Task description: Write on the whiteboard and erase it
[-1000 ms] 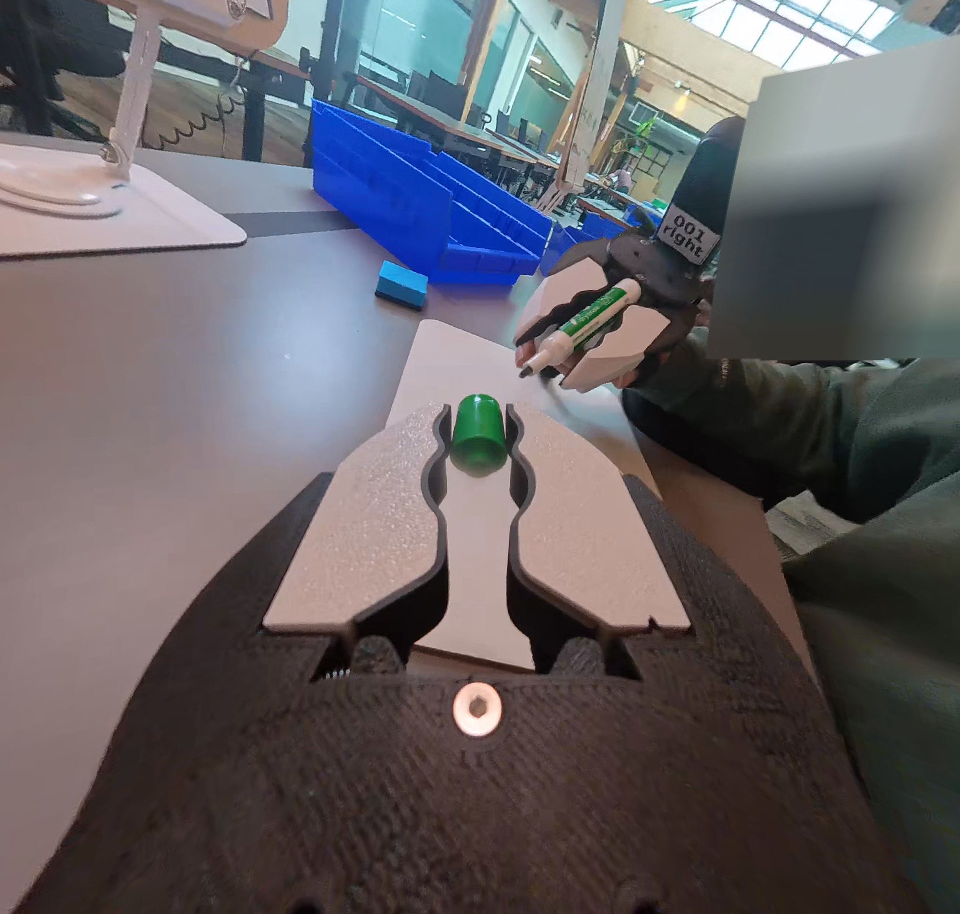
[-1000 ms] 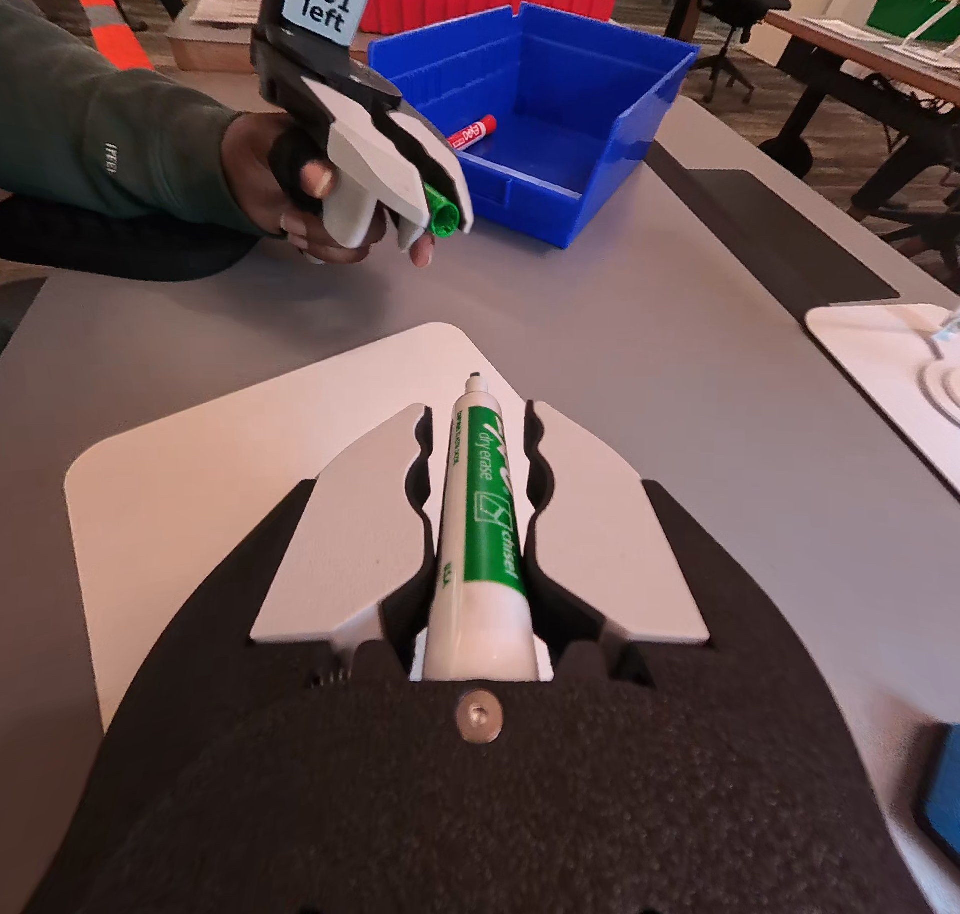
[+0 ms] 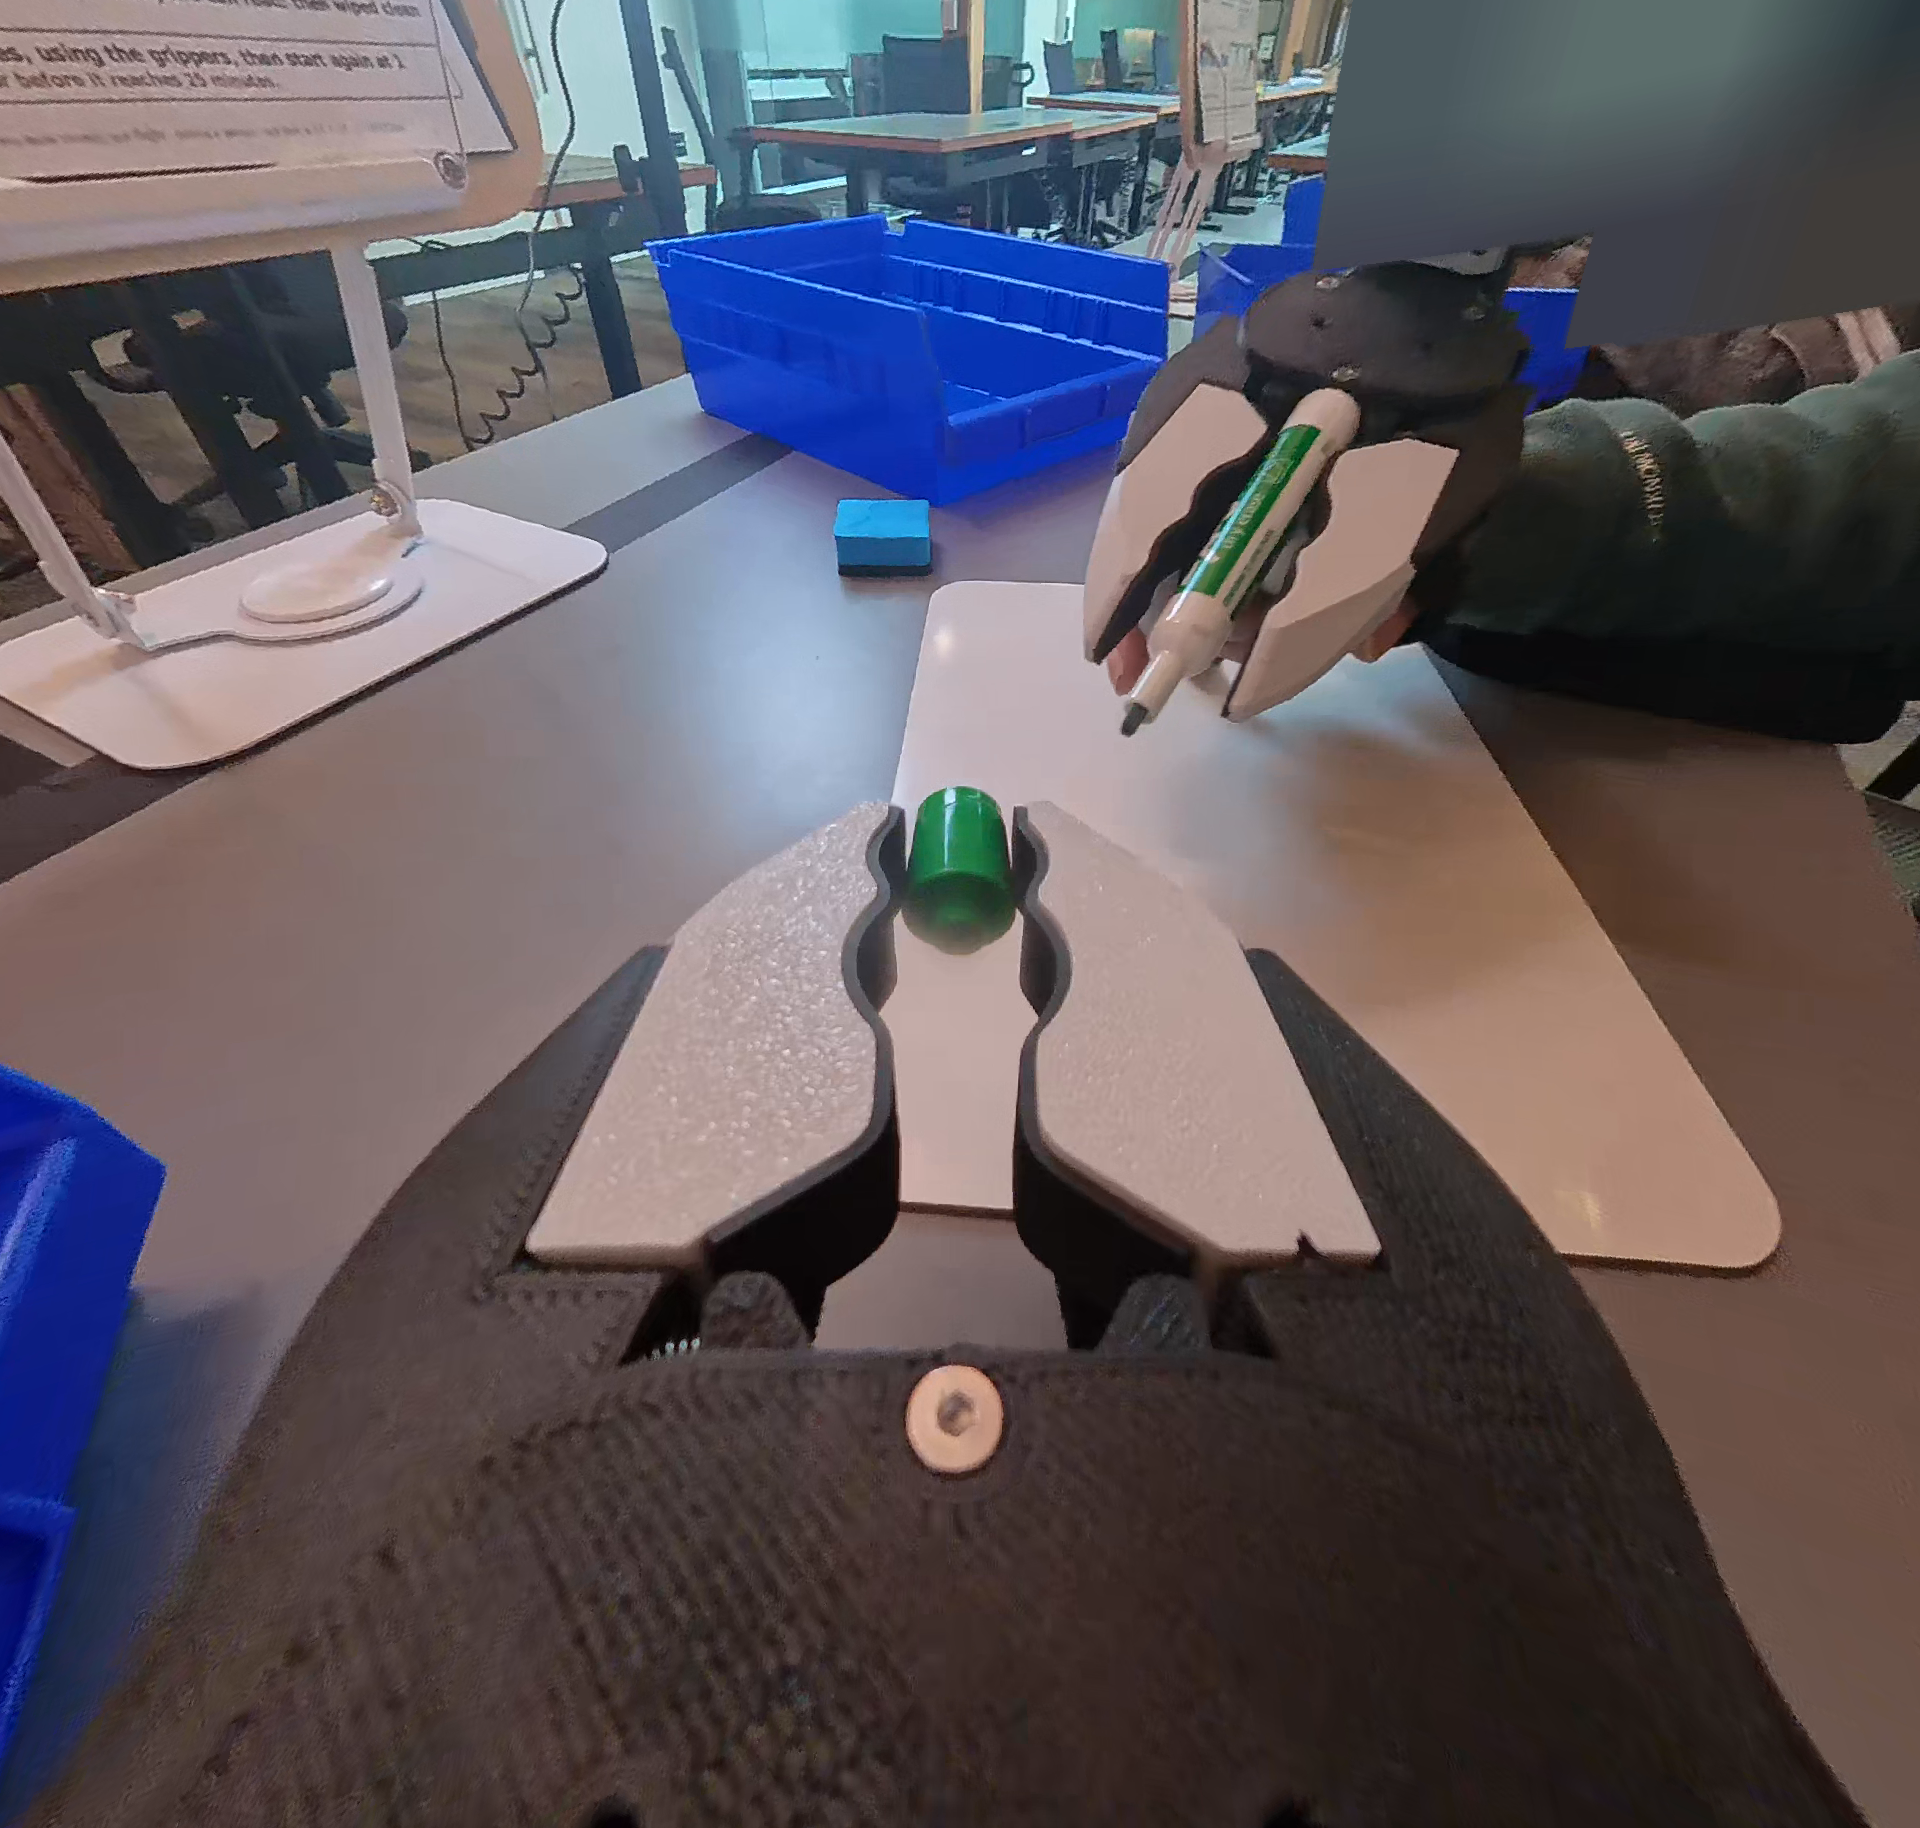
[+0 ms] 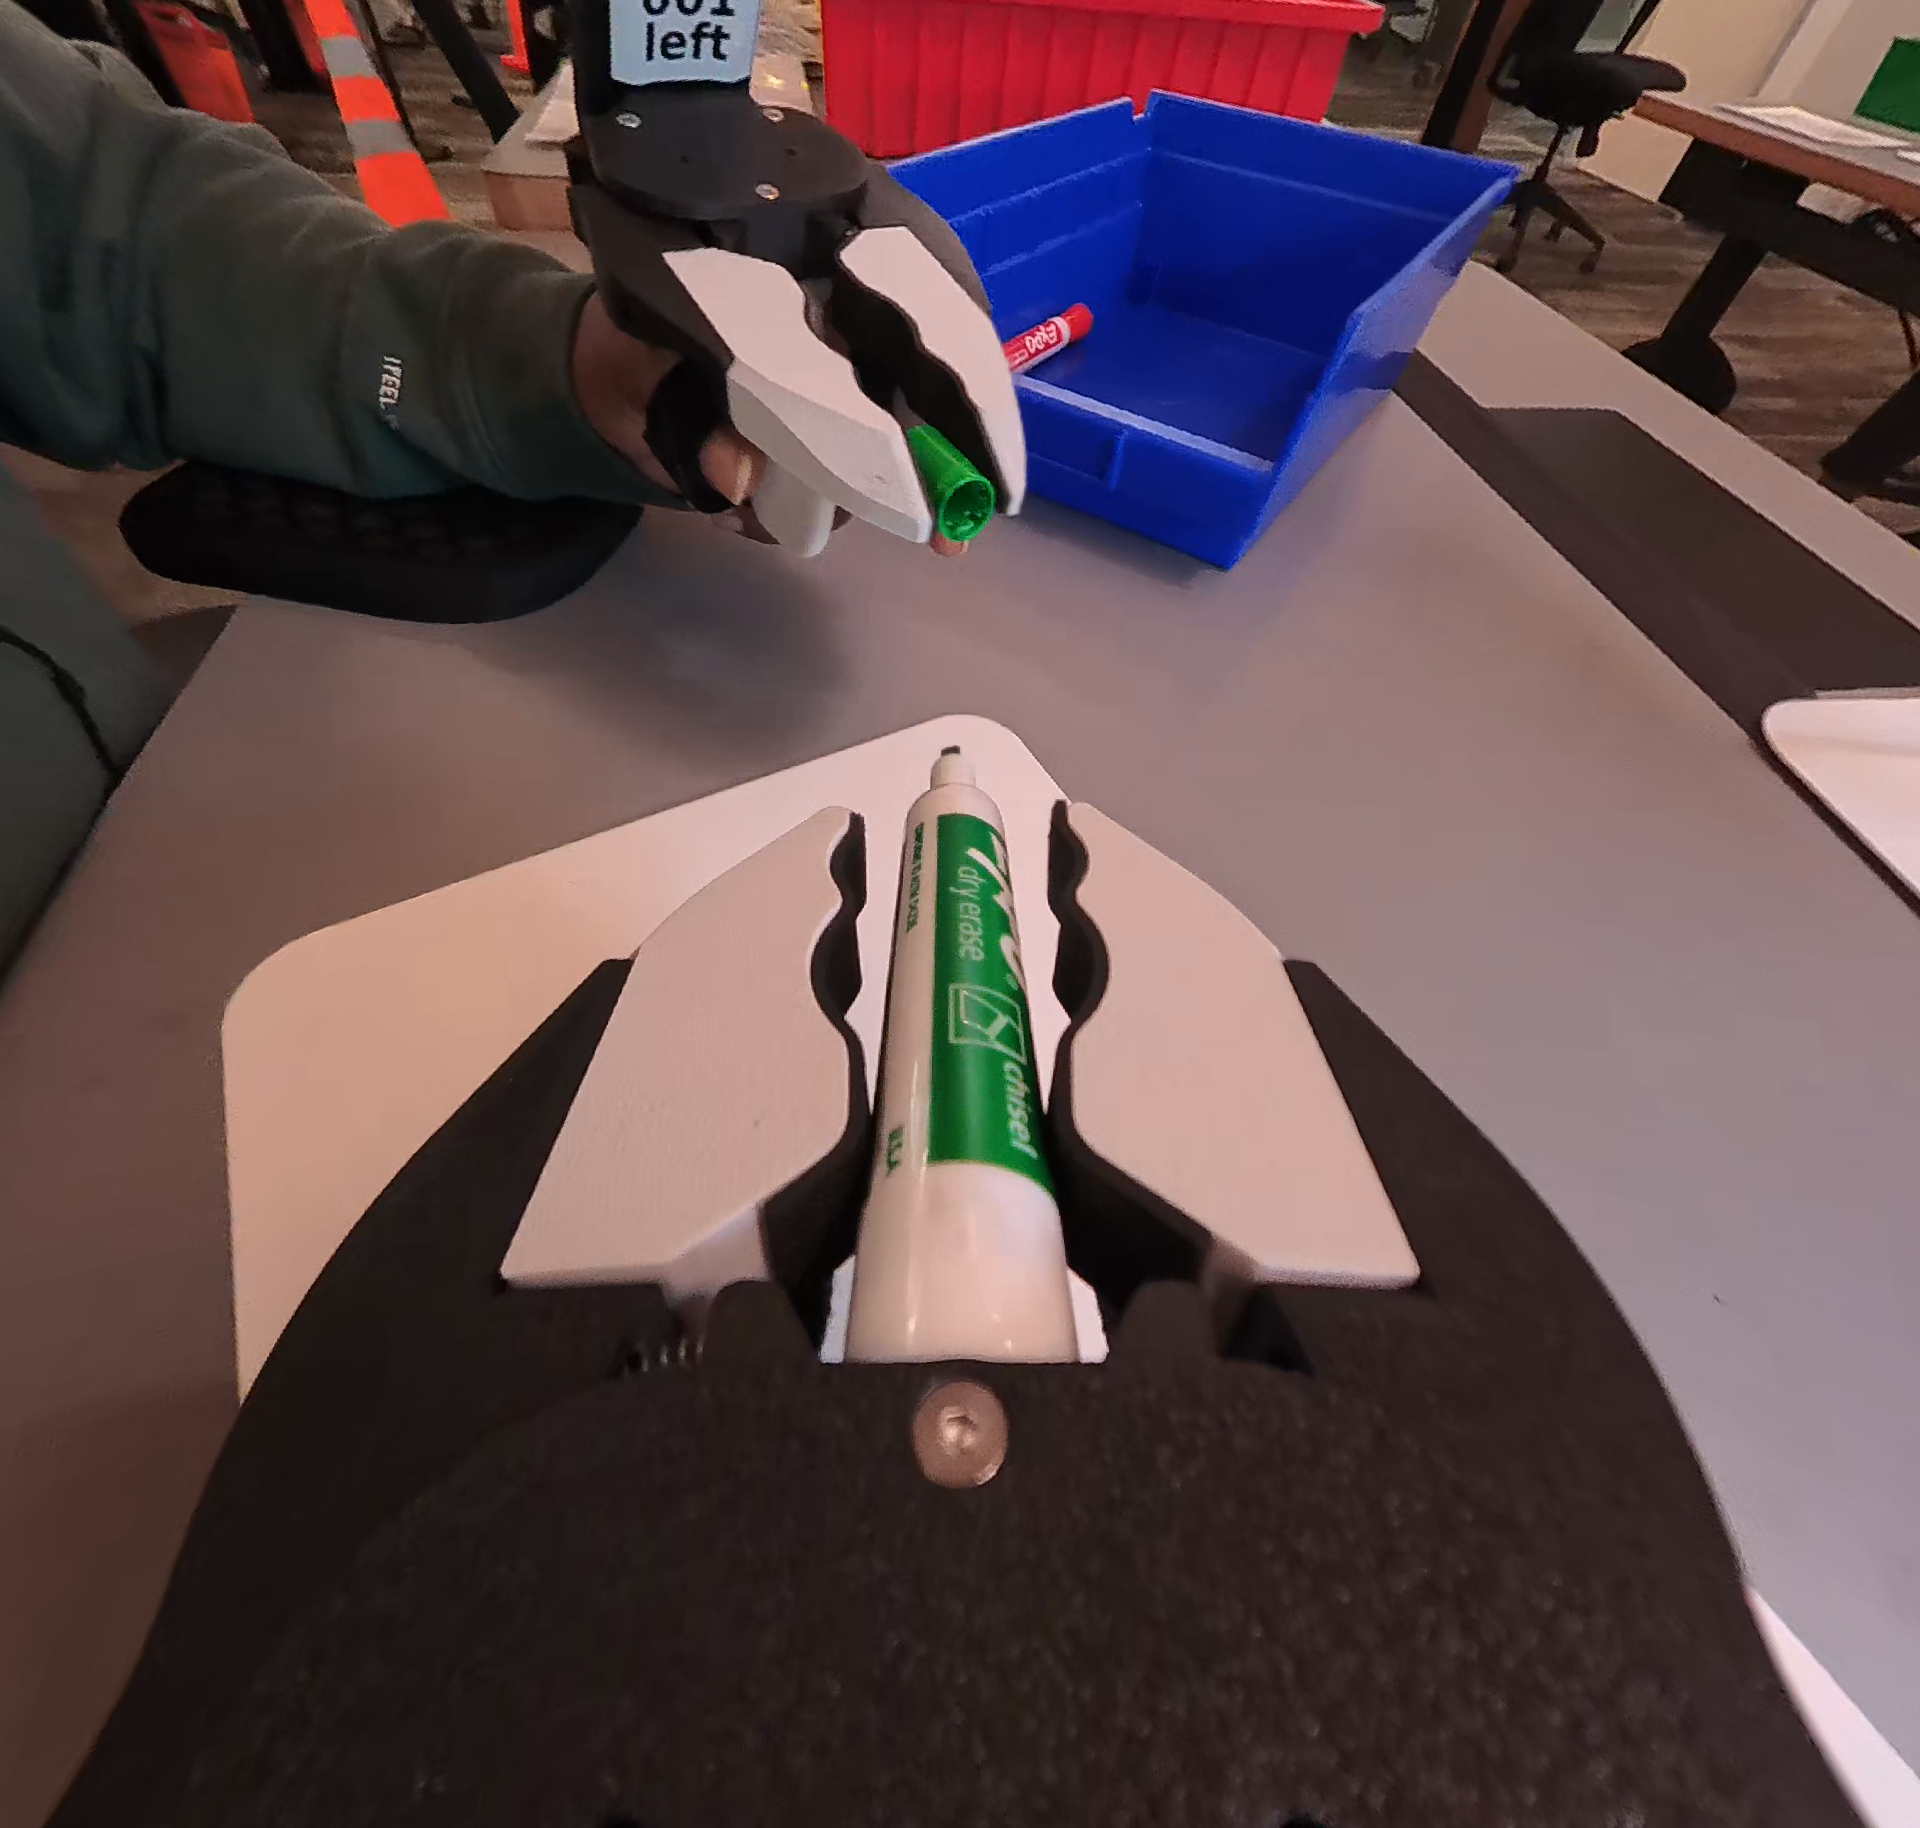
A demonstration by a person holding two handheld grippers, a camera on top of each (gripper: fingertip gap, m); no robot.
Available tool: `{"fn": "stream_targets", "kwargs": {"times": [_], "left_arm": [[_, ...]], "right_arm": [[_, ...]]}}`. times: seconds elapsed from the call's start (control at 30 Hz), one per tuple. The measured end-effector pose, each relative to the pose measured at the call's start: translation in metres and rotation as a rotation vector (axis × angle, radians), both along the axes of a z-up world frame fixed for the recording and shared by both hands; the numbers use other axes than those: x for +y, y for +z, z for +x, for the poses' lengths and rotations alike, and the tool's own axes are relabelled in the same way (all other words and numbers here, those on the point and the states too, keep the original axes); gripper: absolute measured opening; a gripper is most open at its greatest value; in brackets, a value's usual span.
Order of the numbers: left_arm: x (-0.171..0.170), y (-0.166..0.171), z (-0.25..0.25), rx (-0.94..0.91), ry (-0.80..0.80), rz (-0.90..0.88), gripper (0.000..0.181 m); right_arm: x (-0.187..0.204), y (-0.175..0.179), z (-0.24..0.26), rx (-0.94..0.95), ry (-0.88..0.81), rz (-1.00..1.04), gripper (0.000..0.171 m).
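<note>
The right tool (image 4: 956, 843) grips the uncapped marker (image 4: 961, 1051); lower its tip gently onto the whiteboard (image 3: 1299, 895) while the left tool (image 3: 956, 843) pinches the cap (image 3: 956, 879).

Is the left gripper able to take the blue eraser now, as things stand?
Probably not yet. The left gripper is shut on the green cap, so it would have to drop that first. The path to the blue eraser over the table looks free.
</note>
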State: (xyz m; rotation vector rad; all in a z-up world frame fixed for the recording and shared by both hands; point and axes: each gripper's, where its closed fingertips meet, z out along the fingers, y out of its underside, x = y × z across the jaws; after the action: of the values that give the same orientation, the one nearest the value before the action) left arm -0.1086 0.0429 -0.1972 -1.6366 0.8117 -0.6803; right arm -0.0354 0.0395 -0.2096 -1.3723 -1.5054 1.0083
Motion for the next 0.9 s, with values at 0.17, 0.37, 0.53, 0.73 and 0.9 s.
{"fn": "stream_targets", "kwargs": {"times": [0.17, 0.37, 0.53, 0.73, 0.9], "left_arm": [[-0.002, -0.002, 0.005, -0.052, -0.038, -0.044, 0.019], [0.002, -0.003, 0.003, -0.064, -0.029, -0.053, 0.019], [0.005, -0.006, 0.002, -0.078, -0.028, -0.077, 0.019], [0.004, -0.010, 0.004, -0.071, -0.036, -0.090, 0.020], [0.002, -0.007, 0.005, -0.057, -0.039, -0.066, 0.020]], "right_arm": [[0.008, -0.001, 0.008, 0.012, -0.037, -0.006, 0.034], [0.010, 0.003, 0.012, 0.032, -0.045, -0.010, 0.034], [0.013, 0.001, 0.016, 0.028, -0.056, -0.008, 0.034], [0.016, 0.003, 0.019, 0.041, -0.076, -0.012, 0.034], [0.015, 0.001, 0.018, 0.014, -0.077, -0.013, 0.034]]}}
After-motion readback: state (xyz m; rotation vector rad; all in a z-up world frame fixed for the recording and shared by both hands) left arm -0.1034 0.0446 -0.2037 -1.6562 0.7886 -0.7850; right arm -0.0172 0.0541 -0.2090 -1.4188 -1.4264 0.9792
